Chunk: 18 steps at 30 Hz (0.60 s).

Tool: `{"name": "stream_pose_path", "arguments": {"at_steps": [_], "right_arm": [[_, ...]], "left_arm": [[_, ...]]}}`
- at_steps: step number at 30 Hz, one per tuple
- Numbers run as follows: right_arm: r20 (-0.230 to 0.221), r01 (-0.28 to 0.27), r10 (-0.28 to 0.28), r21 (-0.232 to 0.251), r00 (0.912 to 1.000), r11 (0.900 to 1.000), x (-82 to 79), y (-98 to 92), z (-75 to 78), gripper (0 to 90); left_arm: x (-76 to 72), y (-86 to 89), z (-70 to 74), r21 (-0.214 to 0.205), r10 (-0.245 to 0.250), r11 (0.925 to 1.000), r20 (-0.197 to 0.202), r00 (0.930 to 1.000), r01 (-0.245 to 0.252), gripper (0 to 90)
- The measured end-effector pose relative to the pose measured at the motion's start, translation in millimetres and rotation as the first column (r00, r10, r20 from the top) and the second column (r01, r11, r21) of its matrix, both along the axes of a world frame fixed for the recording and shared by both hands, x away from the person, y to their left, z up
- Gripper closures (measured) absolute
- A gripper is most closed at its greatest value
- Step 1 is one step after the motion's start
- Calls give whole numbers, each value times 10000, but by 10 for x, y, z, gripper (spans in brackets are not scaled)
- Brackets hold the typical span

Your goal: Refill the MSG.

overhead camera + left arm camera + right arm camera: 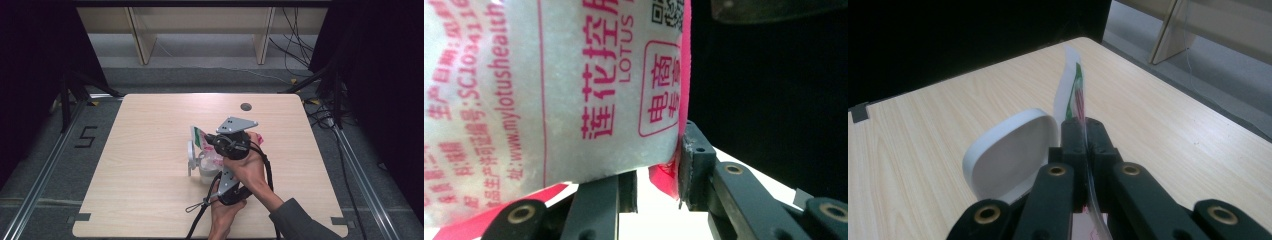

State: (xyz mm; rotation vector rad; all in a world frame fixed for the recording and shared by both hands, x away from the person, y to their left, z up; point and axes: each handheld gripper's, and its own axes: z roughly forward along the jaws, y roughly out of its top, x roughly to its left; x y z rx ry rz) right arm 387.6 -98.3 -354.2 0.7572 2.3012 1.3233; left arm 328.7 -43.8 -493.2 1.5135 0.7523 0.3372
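The tabletop [140,200] is open on my left and far side. At centre, the bag [206,150] and white lid [190,150] block passage beside my tools.

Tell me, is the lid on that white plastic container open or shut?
Open. The round white lid stands tipped up beside the right gripper, showing its hollow inner face; the white plastic container sits below.
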Motion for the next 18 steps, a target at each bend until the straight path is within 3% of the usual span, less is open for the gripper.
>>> {"name": "stream_pose_path", "arguments": {"at_steps": [5, 8, 11, 18], "right_arm": [[-83, -32, 32, 11, 10000, 10000, -4, -14, 7, 899], [93, 66, -66, 40, 9999, 10000, -2, -27, 9, 900], [-197, -65, 66, 46, 9998, 10000, -13, -41, 20, 900], [-145, -104, 105, 116, 9998, 9999, -31, -104, 44, 900]], "left_arm": [[2, -9, -6, 16, 41, 10000, 10, 10000, -41, 726], [0, -14, -9, 54, 62, 10000, -16, 10000, -62, 727], [3, -15, -18, 172, 77, 9998, -45, 10000, -76, 726], [4, -41, -45, 347, 150, 9993, -100, 9998, -146, 726]]}}
